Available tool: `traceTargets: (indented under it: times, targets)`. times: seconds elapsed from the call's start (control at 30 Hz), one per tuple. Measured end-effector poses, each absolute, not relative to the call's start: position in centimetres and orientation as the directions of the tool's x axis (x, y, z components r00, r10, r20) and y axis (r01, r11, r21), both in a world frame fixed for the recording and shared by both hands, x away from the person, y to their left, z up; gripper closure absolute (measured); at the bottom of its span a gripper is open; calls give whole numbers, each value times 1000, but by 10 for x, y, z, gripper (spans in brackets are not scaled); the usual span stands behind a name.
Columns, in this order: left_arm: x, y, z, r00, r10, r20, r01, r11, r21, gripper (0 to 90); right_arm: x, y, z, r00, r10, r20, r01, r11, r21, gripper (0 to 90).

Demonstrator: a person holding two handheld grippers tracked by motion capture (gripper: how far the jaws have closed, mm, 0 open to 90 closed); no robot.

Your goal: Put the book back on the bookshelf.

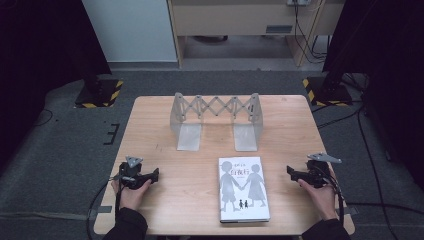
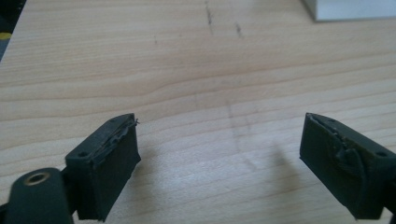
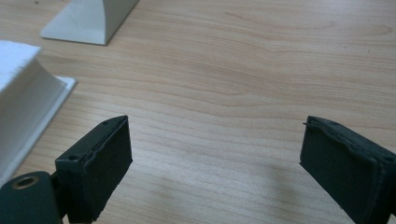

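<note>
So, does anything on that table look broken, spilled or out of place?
Nothing stands out. The book lies flat and square near the front edge of the table, the extendable metal book rack stands upright behind it, and both tongs, left and right, are open with nothing between them. Only faint scuff marks show on the wood.

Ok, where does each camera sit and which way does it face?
High view: above the person's side, looking forward and down on the table, book and rack; both hands show, with the left gripper and right gripper.
Left gripper view: rides the left gripper, facing bare wood; jaws open.
Right gripper view: rides the right gripper, facing wood; jaws open.
Shared: both gripper views catch the book's edge.
</note>
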State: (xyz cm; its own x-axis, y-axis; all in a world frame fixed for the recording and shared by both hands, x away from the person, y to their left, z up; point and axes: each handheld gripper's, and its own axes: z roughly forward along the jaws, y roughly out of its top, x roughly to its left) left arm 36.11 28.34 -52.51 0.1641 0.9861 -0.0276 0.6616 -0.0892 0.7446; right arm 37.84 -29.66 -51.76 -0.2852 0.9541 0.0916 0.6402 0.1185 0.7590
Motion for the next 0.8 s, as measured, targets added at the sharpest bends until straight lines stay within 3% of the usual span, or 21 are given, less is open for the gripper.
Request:
traceTargets:
  times: [0.3,0.8]
  targets:
    - [350,265,-513,218,976,-24,599,-115,793,147,373,-291,-510,-315,943,109,624,119,772,108]
    - [342,238,-509,312,948,-68,585,-136,800,147,359,-279,-499,-365,925,106,607,149,781,115]
